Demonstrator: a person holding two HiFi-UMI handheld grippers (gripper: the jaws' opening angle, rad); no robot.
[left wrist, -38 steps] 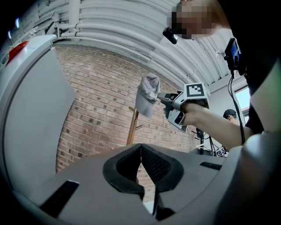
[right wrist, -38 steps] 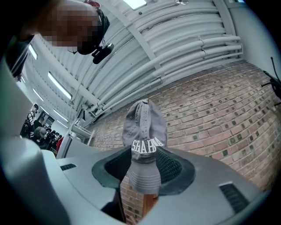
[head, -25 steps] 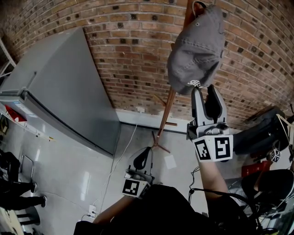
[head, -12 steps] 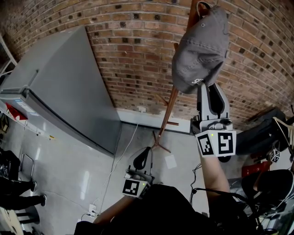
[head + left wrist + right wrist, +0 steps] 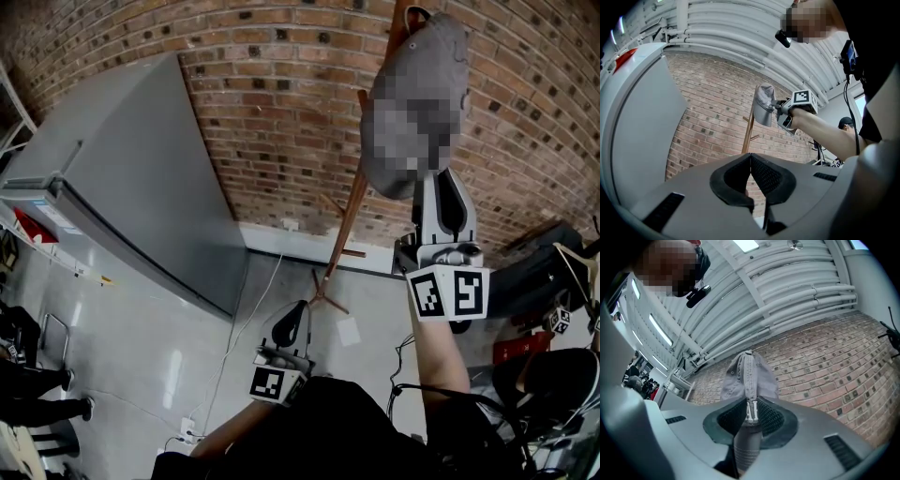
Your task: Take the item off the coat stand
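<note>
Grey cabinet (image 5: 141, 187) at far left: no change. The left gripper (image 5: 291, 323) sat low by the person's torso, same place as a second earlier. In its own view the left gripper (image 5: 751, 176) had its jaws together with nothing between them, so it played no part in this step. Next over, the coat stand (image 5: 352, 220) stood against the brick wall (image 5: 281, 112) and had not moved. The cap (image 5: 441, 37) still hung from the stand's top peg, though it sat slightly higher and further right than a second before, probably nudged by the approach. All the real change was on the right. The right gripper (image 5: 433, 178) had come up from just under the cap's lower edge with its jaws spread wide, and those jaws were now closing. In the right gripper view the cap (image 5: 747, 373) hung straight ahead, and its bottom edge with the small white buckle ran down between the pads of the right gripper (image 5: 750, 416). The pads looked to be touching the fabric on both sides. Judgement: grasp was being made and lift-off not yet begun. The cap's weight was still on the peg, so the next move likely needed an upward lift to clear it before pulling away.
</note>
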